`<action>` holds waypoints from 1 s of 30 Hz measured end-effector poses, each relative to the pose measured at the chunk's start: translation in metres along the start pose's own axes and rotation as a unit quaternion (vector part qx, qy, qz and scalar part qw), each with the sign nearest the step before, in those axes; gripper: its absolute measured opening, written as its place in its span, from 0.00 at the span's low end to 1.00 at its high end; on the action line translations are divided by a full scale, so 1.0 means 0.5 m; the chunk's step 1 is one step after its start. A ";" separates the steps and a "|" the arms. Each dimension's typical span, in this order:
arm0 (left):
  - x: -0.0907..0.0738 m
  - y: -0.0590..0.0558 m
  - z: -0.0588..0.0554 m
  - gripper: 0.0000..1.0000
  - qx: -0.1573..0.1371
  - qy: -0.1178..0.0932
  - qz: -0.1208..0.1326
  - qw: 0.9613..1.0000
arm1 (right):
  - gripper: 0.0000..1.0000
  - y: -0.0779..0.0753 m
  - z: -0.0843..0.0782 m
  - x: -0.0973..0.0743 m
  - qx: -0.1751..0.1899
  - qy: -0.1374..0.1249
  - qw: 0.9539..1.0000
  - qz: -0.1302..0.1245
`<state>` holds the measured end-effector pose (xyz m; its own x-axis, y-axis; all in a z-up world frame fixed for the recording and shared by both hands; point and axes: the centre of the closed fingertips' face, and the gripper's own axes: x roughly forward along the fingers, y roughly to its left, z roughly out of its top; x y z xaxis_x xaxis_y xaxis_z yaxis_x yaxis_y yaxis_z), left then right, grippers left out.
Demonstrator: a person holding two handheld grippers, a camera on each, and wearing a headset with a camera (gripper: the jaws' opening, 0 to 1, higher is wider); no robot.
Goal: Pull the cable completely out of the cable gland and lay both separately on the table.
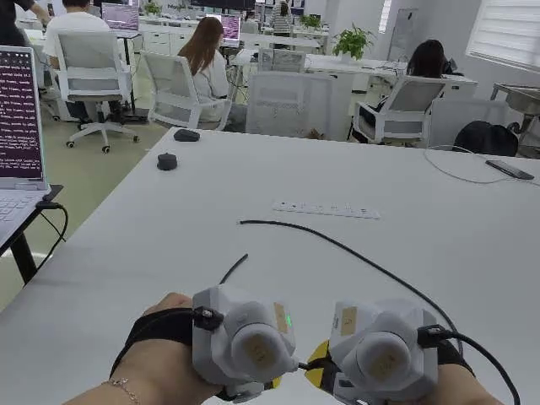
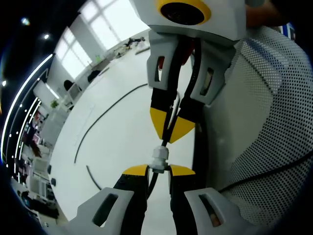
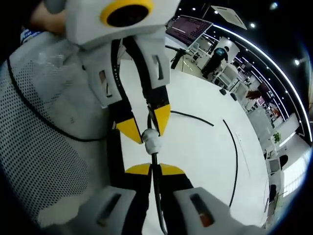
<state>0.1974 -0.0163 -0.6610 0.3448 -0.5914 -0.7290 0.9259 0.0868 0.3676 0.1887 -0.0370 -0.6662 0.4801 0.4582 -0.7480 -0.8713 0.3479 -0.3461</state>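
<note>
The left tool (image 2: pixel 158 170) is clamping the white gland (image 2: pixel 159 157), and the right tool (image 3: pixel 152 169) is gripping the cable (image 3: pixel 153 159) just beside it. The cable is running through the gland, with both hovering over the tabletop's (image 1: pixel 169 228) near edge.

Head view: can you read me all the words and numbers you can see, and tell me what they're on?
No text here can be read.
Laptop screen: rows of light text, too small to read.
Far monitor: purple screen, blurred.
White strip on the table: tiny marks, unreadable.
Tan sticker on the left gripper, another on the right gripper: both blurred.
</note>
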 end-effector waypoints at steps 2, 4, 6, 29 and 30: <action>-0.001 0.005 -0.006 0.16 0.001 0.006 0.005 1.000 | 0.03 -0.004 -0.015 0.002 -0.003 0.019 1.000 -0.005; -0.002 0.008 -0.010 0.16 -0.005 0.006 0.007 1.000 | 0.03 -0.009 -0.029 0.002 0.005 0.032 0.999 -0.009; -0.003 0.010 -0.010 0.16 -0.006 0.008 0.009 1.000 | 0.03 -0.016 -0.049 0.002 0.017 0.053 0.998 -0.013; -0.004 0.001 0.006 0.16 0.016 -0.004 0.010 1.000 | 0.15 0.005 0.008 -0.003 0.005 -0.010 1.000 0.003; -0.004 -0.003 0.010 0.16 0.020 -0.008 0.006 1.000 | 0.14 0.003 0.008 -0.003 0.000 -0.010 1.000 0.002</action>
<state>0.1946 -0.0192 -0.6573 0.3534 -0.6031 -0.7151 0.9147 0.0624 0.3993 0.1870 -0.0337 -0.6632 0.4790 0.4750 -0.7382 -0.8730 0.3458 -0.3440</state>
